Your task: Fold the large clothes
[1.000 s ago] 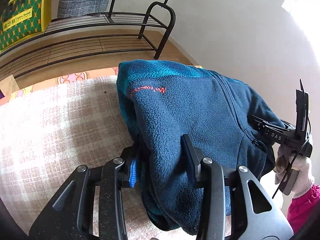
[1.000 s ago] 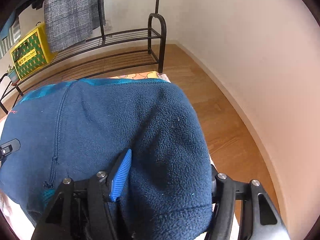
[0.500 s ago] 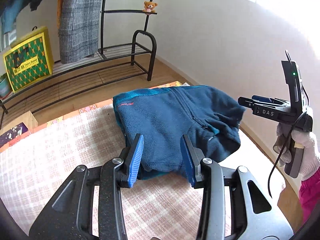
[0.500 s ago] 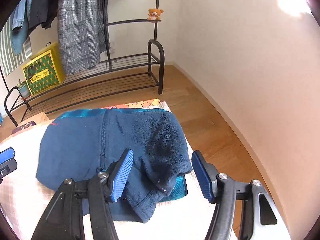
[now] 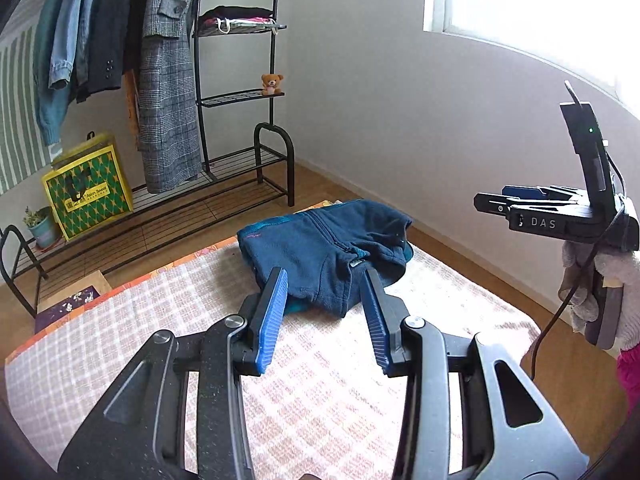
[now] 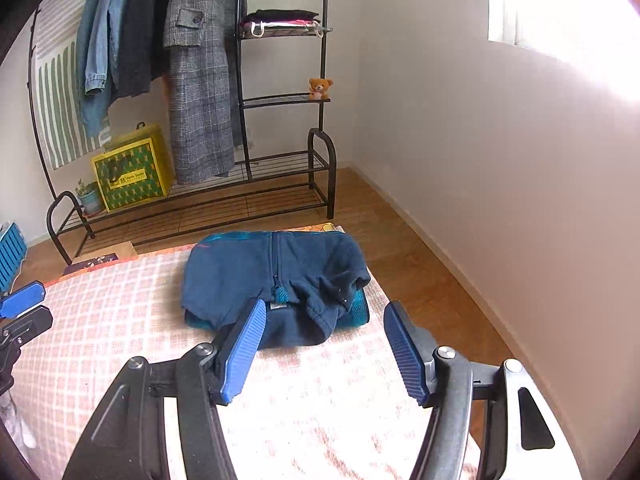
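A navy fleece jacket (image 5: 320, 248) (image 6: 272, 276) lies folded into a compact bundle at the far end of the checked pink-and-white cloth (image 5: 320, 380) (image 6: 340, 408), its zip running down the middle and teal lining showing at the edge. My left gripper (image 5: 325, 316) hangs above and short of the bundle, open, nothing between its blue pads. My right gripper (image 6: 324, 350) is likewise raised and open, empty. In the left wrist view the right gripper (image 5: 500, 200) shows at the right, held by a gloved hand (image 5: 600, 280). The left gripper's tip (image 6: 24, 304) peeks in at the right wrist view's left edge.
A black metal clothes rack (image 6: 248, 184) stands beyond the cloth with a grey plaid coat (image 6: 196, 80), hanging jackets, a yellow-green bag (image 6: 132, 176), a small potted plant (image 6: 88, 196) and a teddy bear (image 6: 320, 88). The white wall (image 6: 480, 160) and wooden floor (image 6: 420, 272) lie to the right.
Both grippers let go of the fleece jacket and pulled up and back from it. The jacket now lies folded on the cloth, farther from both cameras.
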